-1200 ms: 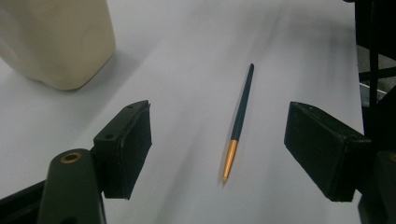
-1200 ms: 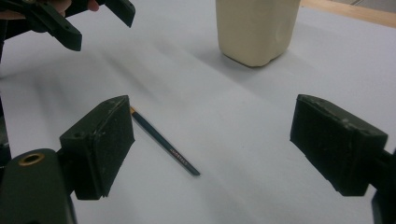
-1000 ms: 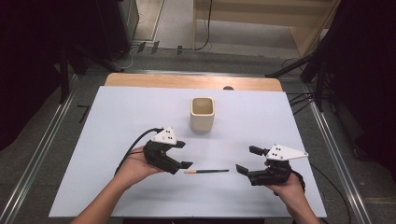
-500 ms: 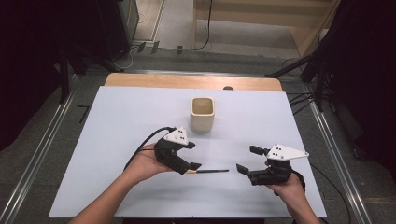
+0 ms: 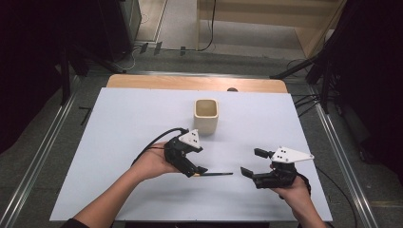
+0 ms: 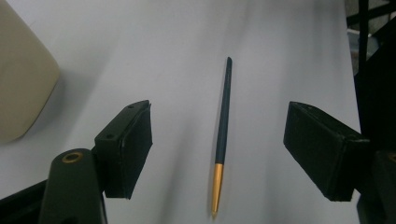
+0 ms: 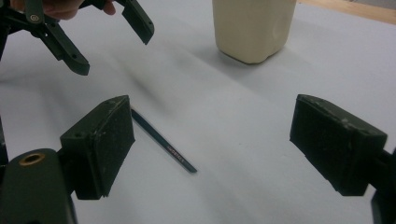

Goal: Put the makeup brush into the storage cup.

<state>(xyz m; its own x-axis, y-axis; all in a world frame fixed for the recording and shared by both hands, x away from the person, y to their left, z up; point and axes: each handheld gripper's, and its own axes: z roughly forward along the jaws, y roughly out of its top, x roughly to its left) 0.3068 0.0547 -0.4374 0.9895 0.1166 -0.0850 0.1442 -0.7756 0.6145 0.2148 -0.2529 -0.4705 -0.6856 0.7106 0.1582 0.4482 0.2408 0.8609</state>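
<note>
A slim dark pen (image 5: pixel 217 174) with a gold end lies flat on the white table top, pointing left to right. In the left gripper view the pen (image 6: pixel 223 128) lies between the two open jaws, gold end nearest the camera. My left gripper (image 5: pixel 197 170) is open and hovers over the pen's gold end. My right gripper (image 5: pixel 250 163) is open a little right of the pen's dark tip, nothing between its jaws. In the right gripper view the pen (image 7: pixel 163 141) runs out from behind the left jaw, and the left gripper (image 7: pixel 109 39) hangs at the upper left.
A cream square cup (image 5: pixel 206 115) stands upright behind the pen, near the table's middle; the cup (image 7: pixel 254 25) is also ahead of the right gripper. The white table top (image 5: pixel 119 123) has a wooden strip (image 5: pixel 157 81) along its far edge. Metal rails flank the table.
My left gripper has moved right and down over the pen's gold end. The right gripper and the pen have stayed in place.
</note>
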